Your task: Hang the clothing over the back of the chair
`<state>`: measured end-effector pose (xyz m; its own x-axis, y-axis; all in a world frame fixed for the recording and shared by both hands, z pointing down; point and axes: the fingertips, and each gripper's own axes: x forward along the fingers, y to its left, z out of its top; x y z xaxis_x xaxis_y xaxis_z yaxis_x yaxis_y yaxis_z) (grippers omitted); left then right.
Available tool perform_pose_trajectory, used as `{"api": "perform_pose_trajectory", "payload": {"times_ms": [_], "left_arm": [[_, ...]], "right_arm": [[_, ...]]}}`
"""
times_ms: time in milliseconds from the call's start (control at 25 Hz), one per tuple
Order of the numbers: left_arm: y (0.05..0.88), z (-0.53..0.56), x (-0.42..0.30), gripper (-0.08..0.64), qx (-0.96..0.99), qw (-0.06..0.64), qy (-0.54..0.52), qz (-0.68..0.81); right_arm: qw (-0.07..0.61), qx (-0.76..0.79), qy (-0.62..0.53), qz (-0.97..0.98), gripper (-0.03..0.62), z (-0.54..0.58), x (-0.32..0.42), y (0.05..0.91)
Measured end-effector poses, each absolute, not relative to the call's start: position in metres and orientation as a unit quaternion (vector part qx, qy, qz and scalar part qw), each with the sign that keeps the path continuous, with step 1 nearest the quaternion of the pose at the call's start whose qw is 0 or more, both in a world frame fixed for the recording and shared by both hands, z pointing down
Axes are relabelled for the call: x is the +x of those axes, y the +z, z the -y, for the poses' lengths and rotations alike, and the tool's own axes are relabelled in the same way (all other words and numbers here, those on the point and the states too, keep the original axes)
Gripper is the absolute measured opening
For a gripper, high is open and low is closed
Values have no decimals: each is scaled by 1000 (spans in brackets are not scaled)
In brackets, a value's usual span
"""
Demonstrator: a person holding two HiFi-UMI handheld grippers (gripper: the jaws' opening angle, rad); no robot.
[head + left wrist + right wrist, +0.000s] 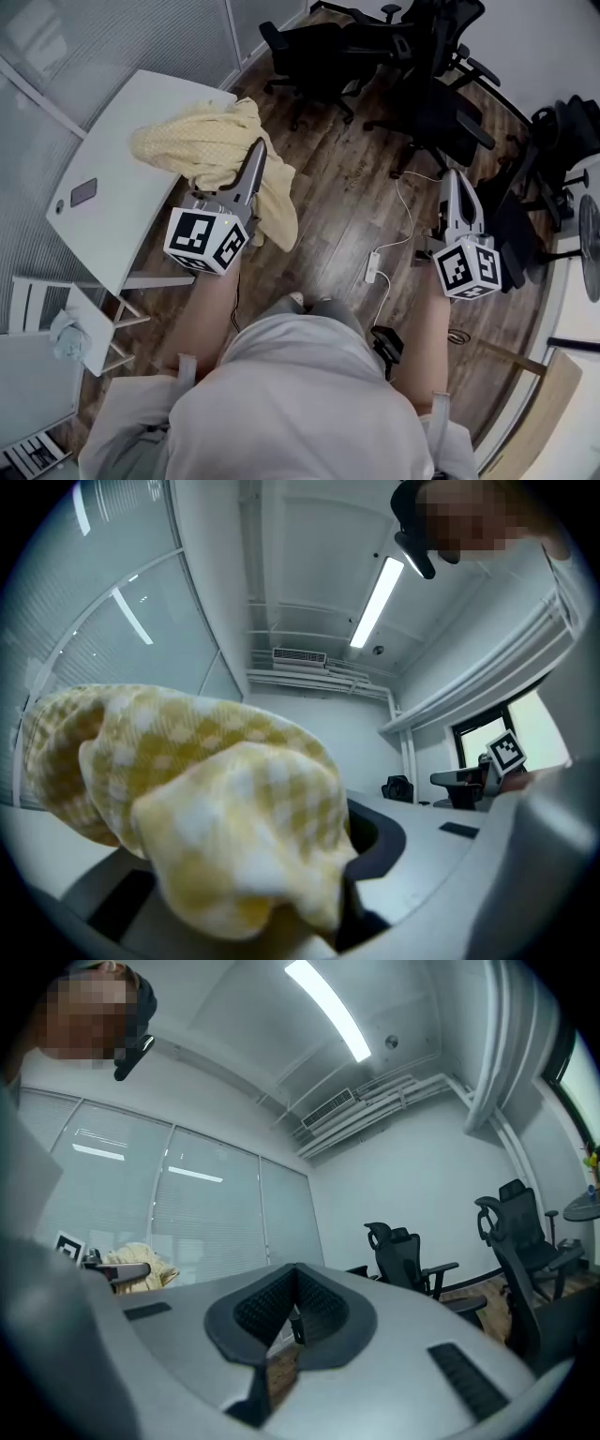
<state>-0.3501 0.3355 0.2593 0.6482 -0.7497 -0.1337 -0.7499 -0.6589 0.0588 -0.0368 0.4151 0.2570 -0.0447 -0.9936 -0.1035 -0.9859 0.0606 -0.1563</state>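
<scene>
A yellow checked garment (202, 145) lies bunched on the corner of the white table (112, 202), with one end hanging off the edge toward the floor. My left gripper (254, 153) is shut on the garment; in the left gripper view the cloth (206, 799) fills the space between the jaws and hides the tips. My right gripper (454, 178) is held apart to the right above the wooden floor, shut with nothing in it (292, 1321). Black office chairs (323, 52) stand at the far side, one (441, 117) just beyond the right gripper.
A dark phone (82, 192) lies on the table. A white power strip (373, 267) and its cable run across the floor between the grippers. A white folding rack (84, 323) stands at lower left, more black chairs (553, 155) at right.
</scene>
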Motion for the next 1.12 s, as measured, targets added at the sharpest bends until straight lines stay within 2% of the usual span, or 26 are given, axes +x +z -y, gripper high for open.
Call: {"api": "perform_pose_trajectory", "payload": {"times_ms": [600, 1120], "left_arm": [[268, -318, -349, 98, -910, -13, 65, -410], [272, -268, -304, 98, -903, -12, 61, -424]], "right_arm": [[102, -677, -29, -728, 21, -393, -39, 255], [111, -653, -52, -748, 21, -318, -5, 270]]}}
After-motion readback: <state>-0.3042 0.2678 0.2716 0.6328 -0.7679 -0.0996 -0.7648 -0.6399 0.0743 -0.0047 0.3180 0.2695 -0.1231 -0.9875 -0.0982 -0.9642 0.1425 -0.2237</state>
